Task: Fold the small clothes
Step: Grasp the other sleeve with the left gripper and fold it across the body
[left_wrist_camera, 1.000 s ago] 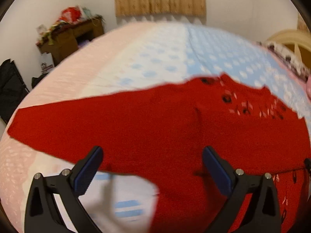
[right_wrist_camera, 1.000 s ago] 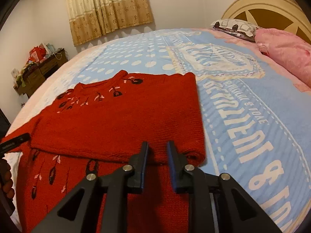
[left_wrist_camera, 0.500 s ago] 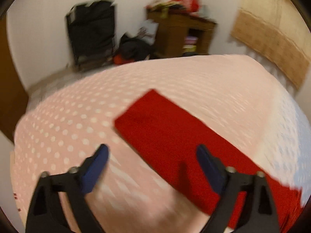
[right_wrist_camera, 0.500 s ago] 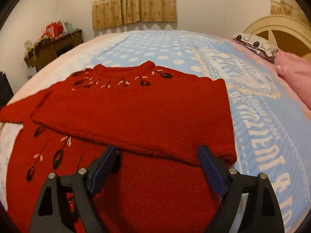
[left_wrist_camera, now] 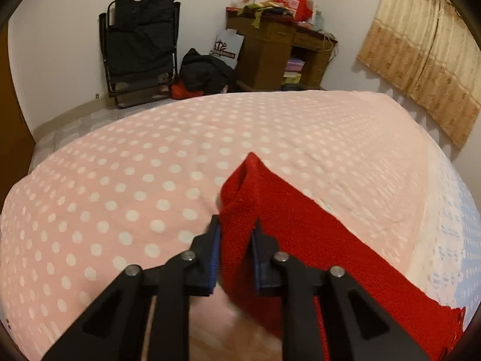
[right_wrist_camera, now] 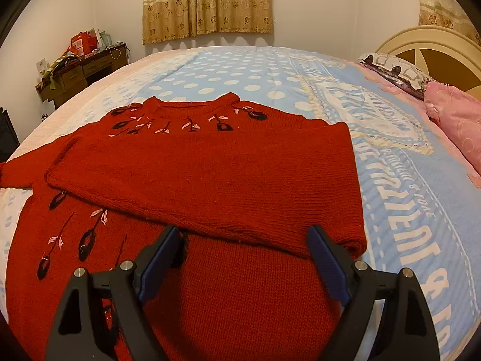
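Note:
A red knit sweater [right_wrist_camera: 216, 180] with black and pink embroidery lies flat on the bed, its right sleeve folded across the chest. Its left sleeve [left_wrist_camera: 315, 240] stretches out over the pink dotted blanket. My left gripper [left_wrist_camera: 236, 234] is shut on the cuff end of that sleeve, which bunches up between the blue pads. My right gripper [right_wrist_camera: 243, 258] is open and empty, hovering just above the sweater's lower body, below the folded sleeve's edge.
The bed is covered by a pink dotted blanket [left_wrist_camera: 120, 195] and a blue printed blanket [right_wrist_camera: 405, 180]. Pillows [right_wrist_camera: 451, 114] and a headboard stand at the right. A wooden desk [left_wrist_camera: 279, 48], black chair [left_wrist_camera: 138, 45] and bags stand beyond the bed's foot.
My left gripper swung from the sweater's body out to the sleeve end and shut on the cuff. My right gripper opened, let go of the folded sleeve and drew back slightly.

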The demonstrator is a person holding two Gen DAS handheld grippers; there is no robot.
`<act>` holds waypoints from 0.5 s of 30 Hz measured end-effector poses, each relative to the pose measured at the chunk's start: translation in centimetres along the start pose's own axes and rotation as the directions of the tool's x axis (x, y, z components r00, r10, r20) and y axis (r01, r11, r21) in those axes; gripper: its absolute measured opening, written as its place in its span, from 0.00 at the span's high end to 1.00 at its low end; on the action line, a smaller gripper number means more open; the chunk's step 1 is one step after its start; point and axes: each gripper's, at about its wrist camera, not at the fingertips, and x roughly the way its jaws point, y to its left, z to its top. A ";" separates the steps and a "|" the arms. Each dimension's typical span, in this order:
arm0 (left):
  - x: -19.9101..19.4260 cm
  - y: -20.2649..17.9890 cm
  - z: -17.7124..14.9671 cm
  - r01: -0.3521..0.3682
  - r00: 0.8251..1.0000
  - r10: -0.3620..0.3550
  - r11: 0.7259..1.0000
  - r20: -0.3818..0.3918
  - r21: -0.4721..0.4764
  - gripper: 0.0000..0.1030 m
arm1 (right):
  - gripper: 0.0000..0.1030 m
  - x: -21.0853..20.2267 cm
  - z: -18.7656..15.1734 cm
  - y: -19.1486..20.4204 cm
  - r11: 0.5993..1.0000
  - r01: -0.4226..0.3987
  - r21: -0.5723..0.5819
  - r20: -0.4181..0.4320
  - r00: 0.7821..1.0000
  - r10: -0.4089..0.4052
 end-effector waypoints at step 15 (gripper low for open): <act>-15.4 -16.5 -6.5 0.284 0.915 -0.378 0.854 0.144 0.436 0.85 | 0.15 0.0 0.0 -0.1 1.000 -0.003 0.001 0.002 1.000 0.003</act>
